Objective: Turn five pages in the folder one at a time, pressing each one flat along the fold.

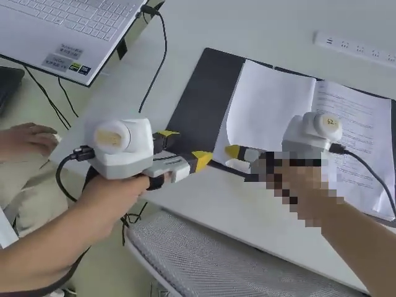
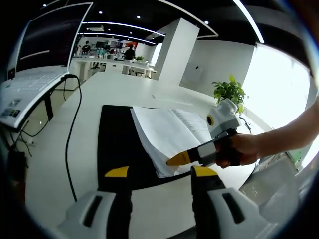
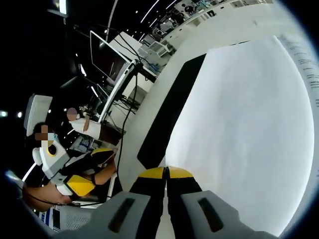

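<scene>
The folder (image 1: 198, 99) is laid open on the white desk (image 1: 260, 28), with its black cover spread flat to the left and a printed sheet (image 1: 359, 142) lying on the right. One white page (image 1: 266, 105) is raised from the right side and bent over towards the left, so that a blank side is turned to the head view. It is held at its lower corner by the right gripper (image 1: 238, 153), whose jaws are pressed together on the paper edge; in the right gripper view no gap is seen between them. The corner is probably chosen because a single sheet can be separated there from the stack and guided over the fold without creasing. The left gripper (image 1: 184, 146) is held at the lower edge of the black cover, near the right gripper but apart from it, with its jaws spread and nothing between them. It is judged to be placed there so that the page can be received and pressed flat along the fold once it is laid down. This turn is not yet finished.
</scene>
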Demonstrator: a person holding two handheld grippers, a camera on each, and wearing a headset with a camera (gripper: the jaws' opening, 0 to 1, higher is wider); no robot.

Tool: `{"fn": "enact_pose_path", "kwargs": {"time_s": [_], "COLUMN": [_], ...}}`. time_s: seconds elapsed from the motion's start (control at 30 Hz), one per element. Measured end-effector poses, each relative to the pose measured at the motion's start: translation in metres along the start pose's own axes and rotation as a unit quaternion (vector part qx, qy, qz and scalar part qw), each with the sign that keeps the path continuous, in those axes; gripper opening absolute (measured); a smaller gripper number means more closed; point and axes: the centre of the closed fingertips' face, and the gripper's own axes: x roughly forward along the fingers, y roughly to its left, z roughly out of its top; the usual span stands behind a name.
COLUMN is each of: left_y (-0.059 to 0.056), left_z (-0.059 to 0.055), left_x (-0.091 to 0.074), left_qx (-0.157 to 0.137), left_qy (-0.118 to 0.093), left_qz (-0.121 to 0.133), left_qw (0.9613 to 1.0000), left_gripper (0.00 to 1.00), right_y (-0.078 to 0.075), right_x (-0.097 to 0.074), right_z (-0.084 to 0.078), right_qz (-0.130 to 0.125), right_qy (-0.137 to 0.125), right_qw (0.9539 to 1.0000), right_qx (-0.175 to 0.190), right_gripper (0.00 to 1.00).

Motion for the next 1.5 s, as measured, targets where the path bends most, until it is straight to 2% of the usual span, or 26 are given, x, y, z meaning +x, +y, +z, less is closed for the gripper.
{"fn": "enact_pose_path", "kwargs": {"time_s": [0.2, 0.27, 0.33, 0.4, 0.53, 0.67, 0.73, 0.8, 0.87, 1.03, 1.2, 1.33, 1.5], "left_y": [-0.002, -0.002, -0.002, -0.001, -0.001, -0.004, -0.006, -0.009, -0.013, -0.019, -0.022, -0.024, -0.022], "left_z": [-0.004, -0.005, -0.006, -0.007, -0.009, -0.012, -0.013, -0.013, -0.014, -0.016, -0.015, -0.012, -0.021], "left_x": [0.002, 0.002, 0.002, 0.001, 0.001, 0.006, 0.011, 0.016, 0.023, 0.039, 0.051, 0.062, 0.076], "left_qx": [-0.001, -0.001, -0.002, -0.001, -0.003, 0.001, 0.006, 0.011, 0.018, 0.034, 0.063, 0.077, 0.094], "left_qy": [0.006, 0.006, 0.008, 0.009, 0.011, 0.015, 0.019, 0.023, 0.026, 0.032, 0.033, 0.025, 0.035], "left_qz": [-0.004, -0.002, -0.002, -0.001, 0.000, -0.005, -0.009, -0.015, -0.022, -0.034, -0.047, -0.056, -0.063], "left_qw": [1.0000, 1.0000, 1.0000, 1.0000, 0.9999, 0.9999, 0.9998, 0.9996, 0.9993, 0.9983, 0.9963, 0.9952, 0.9930], "left_gripper": [0.46, 0.46, 0.46, 0.46, 0.45, 0.44, 0.42, 0.41, 0.39, 0.35, 0.28, 0.22, 0.14], "right_y": [-0.002, -0.003, 0.003, 0.011, 0.020, 0.024, 0.024, 0.018, 0.015, -0.002, -0.018, -0.021, -0.025], "right_x": [0.003, 0.004, 0.005, 0.007, 0.004, -0.016, -0.030, -0.046, -0.059, -0.093, -0.118, -0.133, -0.142], "right_z": [-0.003, -0.005, -0.004, -0.013, -0.016, -0.007, 0.007, 0.017, 0.029, 0.046, 0.054, 0.059, 0.060], "right_qz": [0.006, 0.008, 0.030, 0.054, 0.071, 0.078, 0.084, 0.075, 0.078, 0.059, 0.045, 0.046, 0.039], "right_qy": [-0.004, -0.003, -0.014, -0.001, -0.007, -0.025, -0.060, -0.077, -0.105, -0.143, -0.165, -0.180, -0.184], "right_qw": [1.0000, 0.9998, 0.9989, 0.9975, 0.9960, 0.9954, 0.9935, 0.9929, 0.9899, 0.9868, 0.9838, 0.9813, 0.9814], "right_qx": [0.005, 0.018, 0.033, 0.045, 0.054, 0.049, 0.046, 0.051, 0.054, 0.049, 0.053, 0.050, 0.039], "right_gripper": [0.00, 0.00, 0.06, 0.15, 0.20, 0.17, 0.15, 0.15, 0.14, 0.14, 0.14, 0.14, 0.14]}}
